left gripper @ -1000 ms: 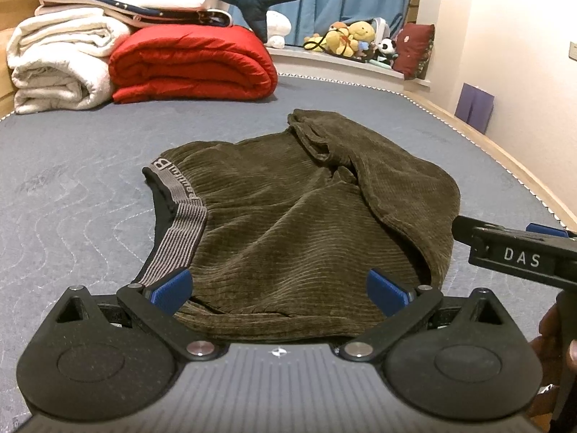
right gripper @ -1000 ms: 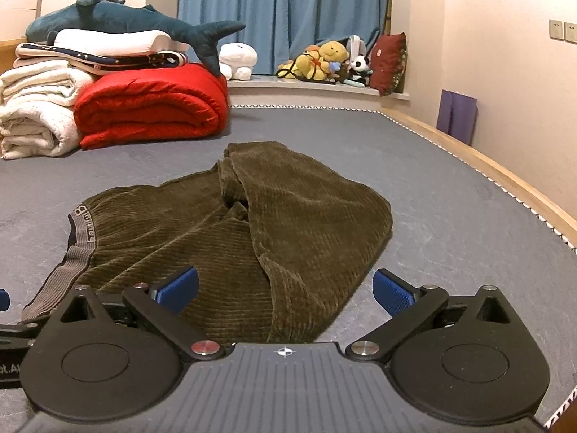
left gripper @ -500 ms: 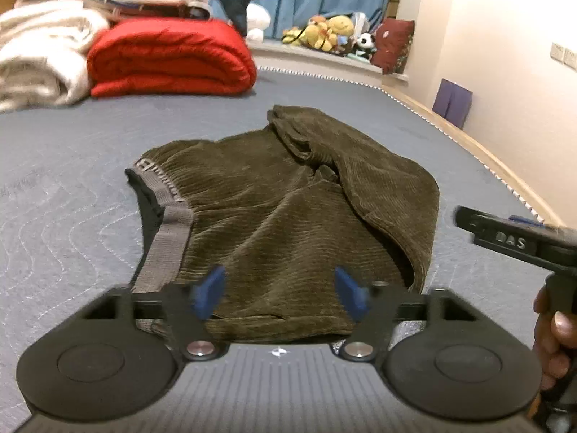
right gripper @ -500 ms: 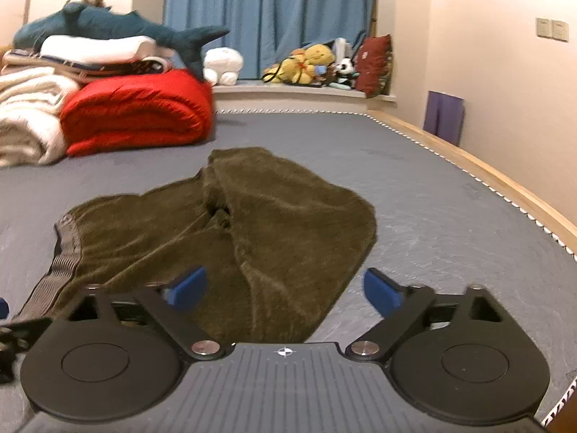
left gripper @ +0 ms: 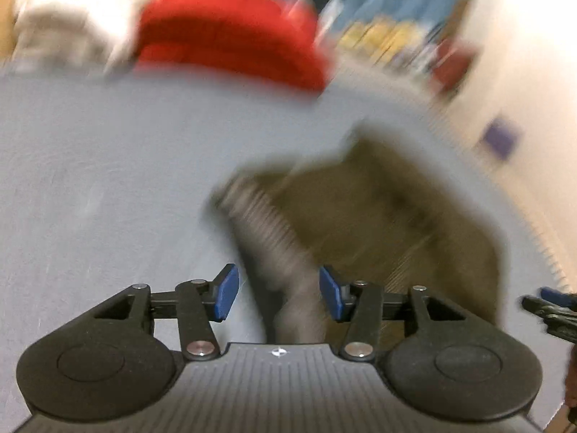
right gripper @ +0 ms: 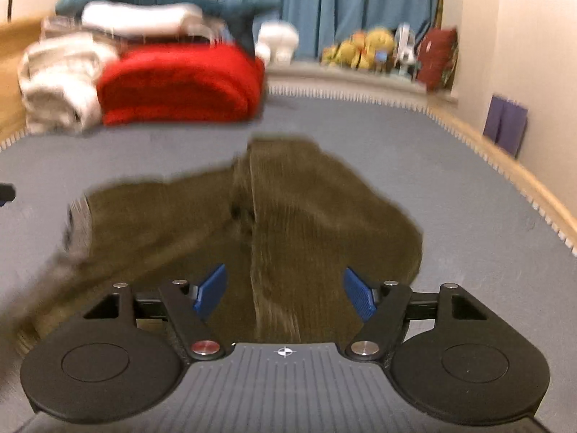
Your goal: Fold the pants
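Olive corduroy pants lie crumpled on the grey mattress, with their grey waistband at the left end. The left wrist view is smeared by motion. My left gripper hovers at the waistband, which runs between its blue pads. Its jaws are closing, with a gap still showing on both sides. My right gripper is over the pants' near edge, where a raised fold runs between its pads. Those jaws are closing too and do not touch the cloth. The right gripper's tip shows at the left view's right edge.
A folded red quilt and white blankets are stacked at the far left of the bed. Plush toys sit on the sill under blue curtains. A wooden bed rail runs along the right, beside a wall.
Both pairs of jaws have narrowed. The left gripper swept left, so the waistband now sits between its pads and the pants lie to its right. The right gripper shifted over the pants' near edge.
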